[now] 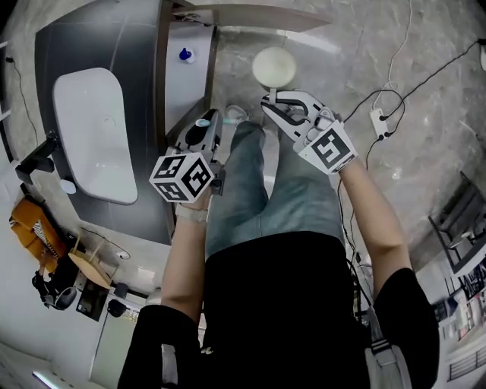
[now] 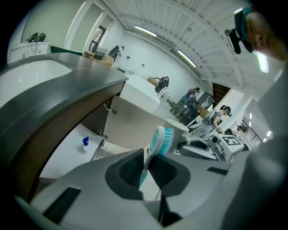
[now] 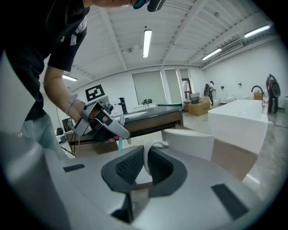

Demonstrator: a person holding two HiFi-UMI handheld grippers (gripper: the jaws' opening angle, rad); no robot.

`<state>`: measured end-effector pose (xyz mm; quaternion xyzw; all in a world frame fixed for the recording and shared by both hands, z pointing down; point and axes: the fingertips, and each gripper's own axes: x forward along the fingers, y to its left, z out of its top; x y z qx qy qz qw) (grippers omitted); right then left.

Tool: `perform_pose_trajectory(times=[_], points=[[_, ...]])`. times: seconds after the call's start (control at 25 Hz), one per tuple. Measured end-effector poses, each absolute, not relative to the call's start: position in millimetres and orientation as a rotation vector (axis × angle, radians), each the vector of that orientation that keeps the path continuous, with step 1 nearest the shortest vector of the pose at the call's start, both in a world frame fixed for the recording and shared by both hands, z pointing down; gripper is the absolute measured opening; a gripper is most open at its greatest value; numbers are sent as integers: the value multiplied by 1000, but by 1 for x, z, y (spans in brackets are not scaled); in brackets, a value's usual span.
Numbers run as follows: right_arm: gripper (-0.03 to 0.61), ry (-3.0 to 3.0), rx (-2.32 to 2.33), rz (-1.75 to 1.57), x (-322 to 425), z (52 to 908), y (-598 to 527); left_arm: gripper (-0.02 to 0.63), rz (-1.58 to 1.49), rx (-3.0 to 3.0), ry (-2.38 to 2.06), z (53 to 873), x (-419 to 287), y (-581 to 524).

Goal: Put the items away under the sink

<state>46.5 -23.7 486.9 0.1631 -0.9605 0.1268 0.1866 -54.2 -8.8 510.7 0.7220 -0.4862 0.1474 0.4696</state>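
Observation:
My left gripper point(image 1: 209, 126) is shut on a teal toothbrush point(image 1: 203, 121), whose bristled head point(image 2: 164, 138) sticks up between the jaws point(image 2: 145, 168). It hangs just in front of the open sink cabinet point(image 1: 186, 72). My right gripper point(image 1: 278, 102) is shut on the thin handle point(image 3: 152, 152) of a white cup point(image 1: 273, 67), and the cup body point(image 3: 189, 143) lies just past the jaws. In the right gripper view, the left gripper point(image 3: 102, 124) shows to the left. A small blue-capped item point(image 2: 85, 142) sits on the white cabinet floor.
The dark countertop point(image 1: 87, 53) with its white basin point(image 1: 95, 129) runs along the left. The cabinet door point(image 1: 254, 14) stands swung open toward the floor space. Cables and a power strip point(image 1: 377, 118) lie on the marble floor at right. The person's legs are below both grippers.

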Motion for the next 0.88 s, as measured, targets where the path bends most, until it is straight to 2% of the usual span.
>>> perform_pose_trajectory(times=[0.88], points=[[46,-2702,23,414,-68,726,-6,38,433,1601,-1333,716,-122,3]])
